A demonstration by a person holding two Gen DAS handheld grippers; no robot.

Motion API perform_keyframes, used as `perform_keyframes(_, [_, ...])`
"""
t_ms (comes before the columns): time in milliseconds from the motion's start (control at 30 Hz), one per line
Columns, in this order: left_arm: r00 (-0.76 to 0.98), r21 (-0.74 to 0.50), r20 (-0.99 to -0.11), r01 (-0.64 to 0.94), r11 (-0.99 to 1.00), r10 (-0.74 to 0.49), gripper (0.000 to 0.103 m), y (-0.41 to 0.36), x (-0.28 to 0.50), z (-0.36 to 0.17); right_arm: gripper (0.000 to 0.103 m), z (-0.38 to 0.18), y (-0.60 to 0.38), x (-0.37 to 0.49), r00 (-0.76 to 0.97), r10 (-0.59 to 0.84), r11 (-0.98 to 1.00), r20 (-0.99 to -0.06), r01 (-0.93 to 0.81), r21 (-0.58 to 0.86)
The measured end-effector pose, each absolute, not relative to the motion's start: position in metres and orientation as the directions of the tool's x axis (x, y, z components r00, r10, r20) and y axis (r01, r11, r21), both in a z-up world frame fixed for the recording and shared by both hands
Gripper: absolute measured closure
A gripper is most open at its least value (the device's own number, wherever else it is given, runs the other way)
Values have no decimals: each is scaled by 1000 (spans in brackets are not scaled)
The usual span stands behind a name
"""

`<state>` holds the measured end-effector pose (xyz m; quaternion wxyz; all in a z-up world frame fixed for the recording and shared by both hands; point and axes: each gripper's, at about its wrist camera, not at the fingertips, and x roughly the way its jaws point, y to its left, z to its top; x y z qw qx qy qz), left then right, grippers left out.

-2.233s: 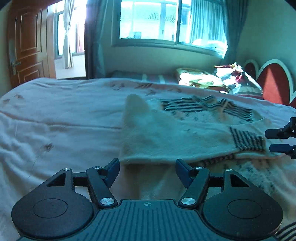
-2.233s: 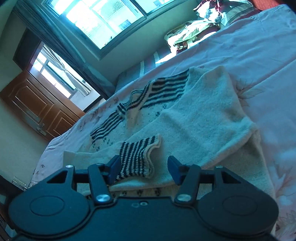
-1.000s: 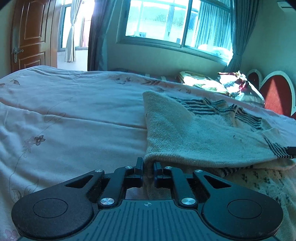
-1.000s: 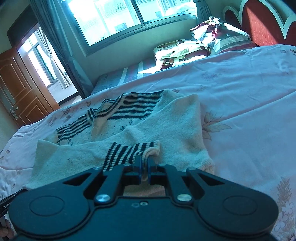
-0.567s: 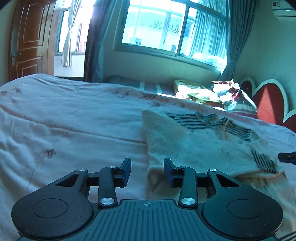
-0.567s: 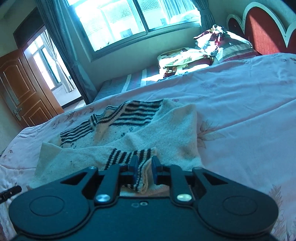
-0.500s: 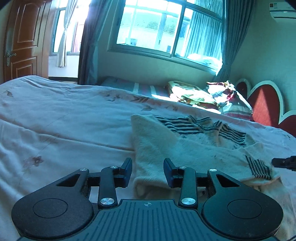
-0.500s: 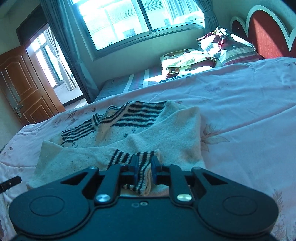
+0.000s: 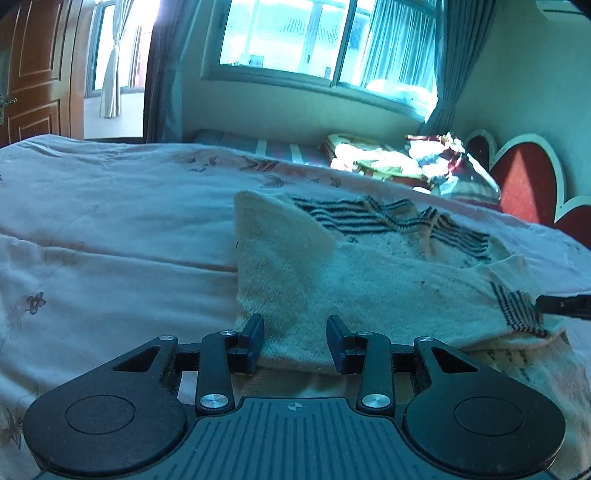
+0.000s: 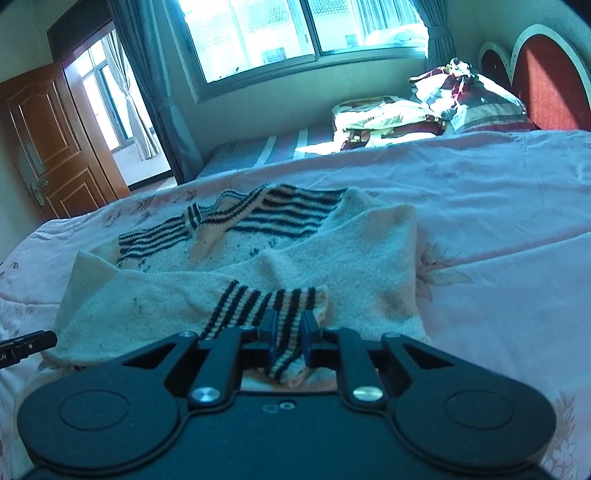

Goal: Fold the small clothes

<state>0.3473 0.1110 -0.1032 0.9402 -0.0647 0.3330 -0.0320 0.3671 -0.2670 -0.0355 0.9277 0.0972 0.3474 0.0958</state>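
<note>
Nearest the left wrist camera, the left gripper [image 9: 295, 341] stands with its jaws spread, having just opened; the folded cream edge of the small sweater [image 9: 354, 280] lies between the blue pads without either pad pressing on it. In the right wrist view the right gripper [image 10: 289, 334] has its jaws drawn close together with the striped cuff [image 10: 269, 302] of the sweater's sleeve pinched between them, a fold of the cuff bunched up in the narrow gap; these jaws have just eased apart a little, yet the pads are still against the knit.

The sweater lies on the pink flowered bedsheet [image 10: 498, 258], its cream body folded over on itself, the sleeve laid across the front toward the right gripper. Its black-and-cream striped collar and shoulder band [image 10: 266, 216] sit at the far side of the garment. The tip of the right gripper shows at the right edge of the left view, beside the cuff, and the left gripper's tip shows at the left edge of the right view, near the sweater's corner.

Beyond the sheet a striped mattress edge [image 10: 266, 149] is bare, and pillows and bundled bedding [image 10: 443, 107] are piled against the red heart-shaped headboard [image 10: 546, 85]. Farther back are the window [image 10: 295, 33] with curtains and a wooden door [image 10: 48, 144]
</note>
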Motion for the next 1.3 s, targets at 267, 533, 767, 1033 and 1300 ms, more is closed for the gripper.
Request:
perform_keyframes(267, [836, -134, -535, 62, 989, -125, 65, 111, 386, -71, 85, -32, -278, 383, 760, 232, 963, -607, -93, 252])
perform_keyframes(533, [762, -14, -647, 20, 1000, -25, 65, 94, 467, -104, 88, -52, -268, 407, 734, 223, 970, -641, -100, 223])
perform_keyframes(767, [788, -63, -615, 2, 998, -40, 65, 111, 457, -95, 85, -35, -275, 397, 771, 261, 955, -581, -120, 270])
perform_keyframes(1033, [807, -80, -589, -3, 997, -45, 64, 111, 439, -87, 81, -42, -261, 398, 739, 257, 964, -622, -149, 221])
perform_keyframes(1300, [802, -17, -598, 2, 1000, -11, 64, 101, 358, -115, 80, -52, -248, 370, 716, 259, 965, -649, -213, 150])
